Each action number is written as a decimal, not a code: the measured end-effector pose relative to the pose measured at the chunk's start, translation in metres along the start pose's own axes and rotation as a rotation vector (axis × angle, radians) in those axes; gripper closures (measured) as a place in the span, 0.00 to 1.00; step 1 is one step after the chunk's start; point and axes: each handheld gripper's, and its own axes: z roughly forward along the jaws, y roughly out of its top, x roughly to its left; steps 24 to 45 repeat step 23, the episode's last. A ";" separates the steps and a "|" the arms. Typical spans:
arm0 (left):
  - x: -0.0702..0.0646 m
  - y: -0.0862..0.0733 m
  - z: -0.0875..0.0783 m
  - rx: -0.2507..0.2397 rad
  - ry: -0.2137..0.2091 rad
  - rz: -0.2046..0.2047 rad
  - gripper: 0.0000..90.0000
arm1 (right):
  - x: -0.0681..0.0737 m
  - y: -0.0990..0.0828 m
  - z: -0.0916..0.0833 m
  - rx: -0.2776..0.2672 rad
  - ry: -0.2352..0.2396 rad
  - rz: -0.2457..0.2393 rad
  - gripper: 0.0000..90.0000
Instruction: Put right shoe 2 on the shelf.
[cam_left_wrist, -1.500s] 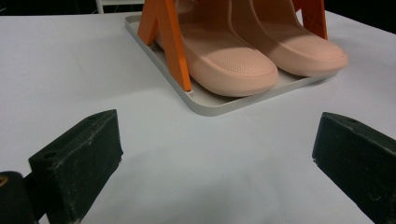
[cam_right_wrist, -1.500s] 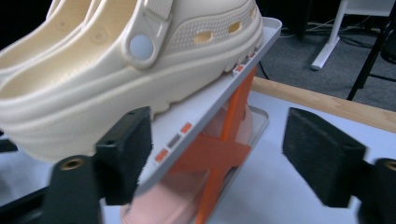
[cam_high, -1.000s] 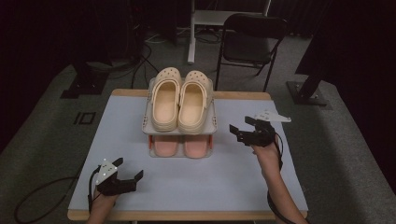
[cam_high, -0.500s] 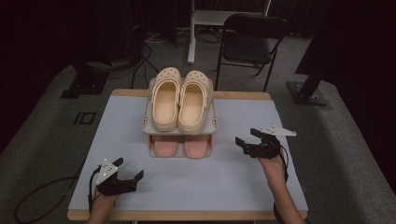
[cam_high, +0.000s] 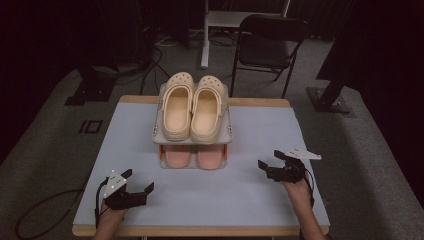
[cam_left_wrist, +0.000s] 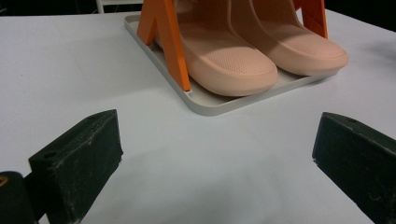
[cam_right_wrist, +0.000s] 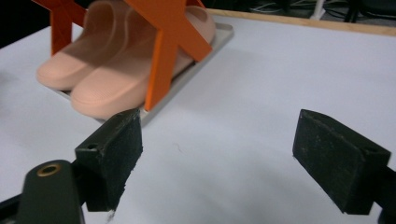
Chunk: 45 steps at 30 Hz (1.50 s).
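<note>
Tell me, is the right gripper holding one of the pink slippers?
No. The right gripper stands open and empty over the white table, apart from the pink slippers on the rack's lower shelf.

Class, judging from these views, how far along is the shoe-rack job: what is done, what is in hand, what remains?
Done: beige clogs sit on the rack's top shelf, and pink slippers sit on the bottom tray. In hand: nothing; the left tool and right tool are open on either side of the rack, apart from it. Nothing obvious seems left on the table.
</note>
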 end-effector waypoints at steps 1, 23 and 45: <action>0.000 0.000 0.000 -0.001 0.000 0.000 0.02 | -0.001 -0.002 0.000 0.001 0.001 0.005 0.17; 0.001 0.000 0.002 0.005 -0.003 -0.003 0.02 | -0.008 -0.046 -0.017 0.056 -0.030 0.018 0.16; 0.001 0.000 0.002 0.005 -0.003 -0.003 0.02 | -0.008 -0.046 -0.017 0.056 -0.030 0.018 0.16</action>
